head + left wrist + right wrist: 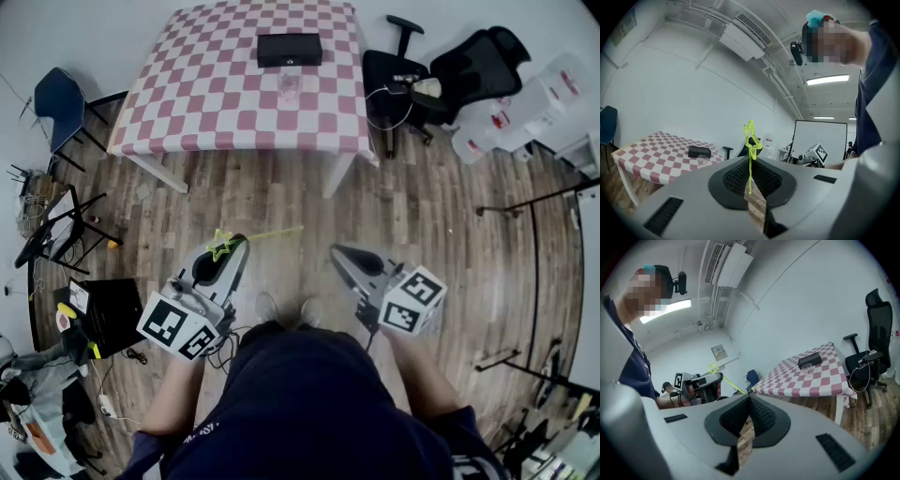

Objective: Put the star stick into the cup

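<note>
The star stick (pixel 223 246) is thin, yellow-green plastic with a star at one end. My left gripper (pixel 234 247) is shut on it, low over the wooden floor in front of the person. In the left gripper view the star stick (pixel 750 140) stands up from between the closed jaws, star end on top. The clear cup (pixel 290 86) stands far off on the checkered table (pixel 187 103), in front of a black box (pixel 289 49). My right gripper (pixel 341 253) hangs beside the left one, shut with nothing in it. The right gripper view shows the left gripper (pixel 705 382) and the cup (pixel 807 368).
Black office chairs (pixel 441 75) stand right of the table, with white containers (pixel 525 108) behind them. A blue chair (pixel 58 101) and a stand (pixel 56 230) are at the left. A black case (pixel 111 314) and cables lie on the floor by the person's left side.
</note>
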Demonstrator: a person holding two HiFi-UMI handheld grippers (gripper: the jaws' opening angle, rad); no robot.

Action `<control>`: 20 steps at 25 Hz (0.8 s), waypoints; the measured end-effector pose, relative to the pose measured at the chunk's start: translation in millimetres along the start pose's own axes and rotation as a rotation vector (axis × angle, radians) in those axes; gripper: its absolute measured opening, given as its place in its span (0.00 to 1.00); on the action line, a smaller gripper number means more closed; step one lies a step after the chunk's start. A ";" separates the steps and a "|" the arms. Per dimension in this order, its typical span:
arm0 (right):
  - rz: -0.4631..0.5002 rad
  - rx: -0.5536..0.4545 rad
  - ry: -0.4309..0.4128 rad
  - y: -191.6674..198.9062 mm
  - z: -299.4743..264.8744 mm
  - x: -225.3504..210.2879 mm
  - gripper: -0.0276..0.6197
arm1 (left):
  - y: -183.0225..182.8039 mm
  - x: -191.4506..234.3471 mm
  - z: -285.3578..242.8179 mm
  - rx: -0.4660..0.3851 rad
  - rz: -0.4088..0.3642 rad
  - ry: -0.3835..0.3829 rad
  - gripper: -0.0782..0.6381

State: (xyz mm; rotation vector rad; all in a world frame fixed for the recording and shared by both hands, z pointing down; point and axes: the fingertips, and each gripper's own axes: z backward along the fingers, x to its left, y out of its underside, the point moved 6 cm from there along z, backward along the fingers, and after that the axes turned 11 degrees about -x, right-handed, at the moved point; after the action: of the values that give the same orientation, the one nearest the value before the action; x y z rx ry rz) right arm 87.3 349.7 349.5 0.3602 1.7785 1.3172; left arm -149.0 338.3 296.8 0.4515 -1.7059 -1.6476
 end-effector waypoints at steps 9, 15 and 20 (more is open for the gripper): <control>-0.028 0.028 -0.005 1.3 15.2 -25.9 0.07 | 15.0 -22.0 -20.8 0.008 0.008 -0.013 0.16; -0.071 0.027 0.006 0.2 39.8 -43.1 0.07 | 13.3 -40.6 -38.1 0.009 -0.004 -0.013 0.16; -0.134 0.000 0.026 0.6 55.9 -61.0 0.07 | 10.7 -54.4 -49.3 -0.005 -0.019 -0.017 0.16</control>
State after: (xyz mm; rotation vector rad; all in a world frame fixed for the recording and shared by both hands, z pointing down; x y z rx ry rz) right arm 165.8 344.5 375.2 0.2210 1.7919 1.2317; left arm -75.1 341.5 290.5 0.4545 -1.7144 -1.6735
